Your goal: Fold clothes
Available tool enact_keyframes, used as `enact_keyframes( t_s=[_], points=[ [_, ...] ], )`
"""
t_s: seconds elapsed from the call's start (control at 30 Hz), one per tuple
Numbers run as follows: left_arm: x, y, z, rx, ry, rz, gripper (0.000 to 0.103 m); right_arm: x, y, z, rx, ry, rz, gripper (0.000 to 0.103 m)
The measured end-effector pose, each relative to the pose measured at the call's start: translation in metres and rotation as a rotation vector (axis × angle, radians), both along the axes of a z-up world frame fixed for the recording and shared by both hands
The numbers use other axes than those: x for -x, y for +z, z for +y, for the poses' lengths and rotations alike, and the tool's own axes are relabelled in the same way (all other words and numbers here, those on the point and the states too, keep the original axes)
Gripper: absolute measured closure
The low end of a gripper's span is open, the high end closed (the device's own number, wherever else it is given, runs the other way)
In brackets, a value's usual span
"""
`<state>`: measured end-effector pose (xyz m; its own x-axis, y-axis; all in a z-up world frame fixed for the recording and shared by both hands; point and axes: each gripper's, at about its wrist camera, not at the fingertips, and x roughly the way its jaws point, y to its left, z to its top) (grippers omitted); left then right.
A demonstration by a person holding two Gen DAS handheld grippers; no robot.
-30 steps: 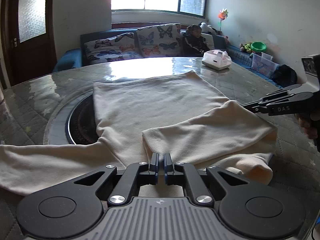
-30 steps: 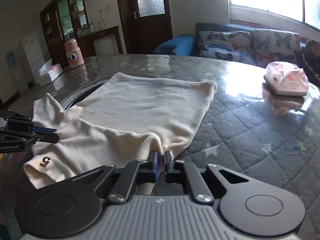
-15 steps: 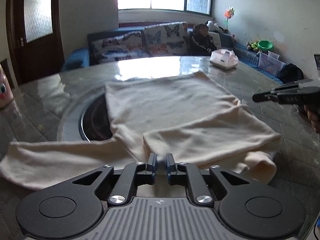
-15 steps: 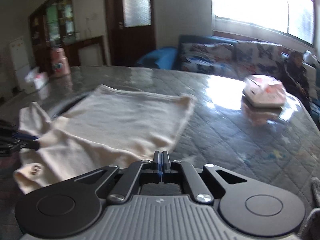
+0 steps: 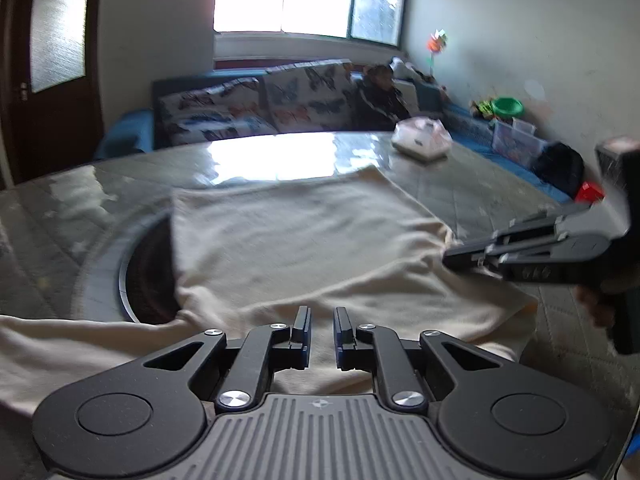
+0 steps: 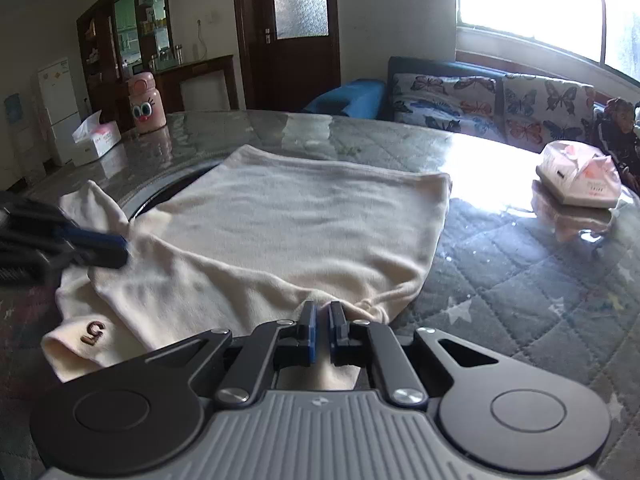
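Garment (image 6: pixel 304 232): cream knit cloth, matt, soft nap, lightly wrinkled; small brown embroidered mark on the cuff at 8 o'clock in the right wrist view. Bench (image 6: pixel 520 280): glossy clear sheet, looks like glass, over grey quilted fabric with star print; strong window glare at 12 o'clock. Inset ring (image 5: pixel 104 276) at 9 o'clock in the left wrist view: brushed grey metal around a dark centre. Left tongs (image 5: pixel 321 320), right tongs (image 6: pixel 323 314): matt black plastic links, bright metal pivot screws, blue pads, ribbed grey matt body. Tissue pack (image 6: pixel 576 178) at 2 o'clock: glossy plastic film. Tissue box (image 6: pixel 96 136): paper card. Door (image 6: pixel 296 32): dark varnished wood, frosted glass pane.
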<state>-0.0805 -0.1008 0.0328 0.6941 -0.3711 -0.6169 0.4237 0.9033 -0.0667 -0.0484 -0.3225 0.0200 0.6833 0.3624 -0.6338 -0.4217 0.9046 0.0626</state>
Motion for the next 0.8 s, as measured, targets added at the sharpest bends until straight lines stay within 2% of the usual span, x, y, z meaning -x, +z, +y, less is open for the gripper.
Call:
enact_keyframes(
  t_s=[0.07,0.17,0.27,0.37,0.5,0.67,0.8],
  points=[
    [-0.002,-0.008,-0.002,-0.036,0.000,0.010,0.090,0.005,0.003,0.000,0.002,-0.003,-0.003,0.082],
    [-0.002,-0.015,0.006,-0.049,0.021,0.018,0.089,0.014,0.000,0.001,0.031,-0.002,0.002,0.081],
    [0.002,-0.015,0.019,-0.050,0.049,0.009,0.088,0.028,0.000,0.007,0.077,0.006,-0.031,0.079],
    [0.007,-0.015,0.028,-0.057,0.071,-0.003,0.088,0.040,-0.001,0.012,0.085,0.016,-0.042,0.068],
    [0.011,-0.013,0.034,-0.069,0.102,-0.010,0.088,0.054,-0.003,0.017,0.135,0.019,-0.071,0.068],
    [0.024,-0.006,0.037,-0.038,0.124,-0.023,0.087,0.062,0.015,0.022,0.104,0.010,-0.080,0.065],
    [0.031,-0.006,0.052,-0.007,0.211,-0.015,0.083,0.065,0.010,0.033,0.118,0.024,-0.053,0.062]
  ],
)
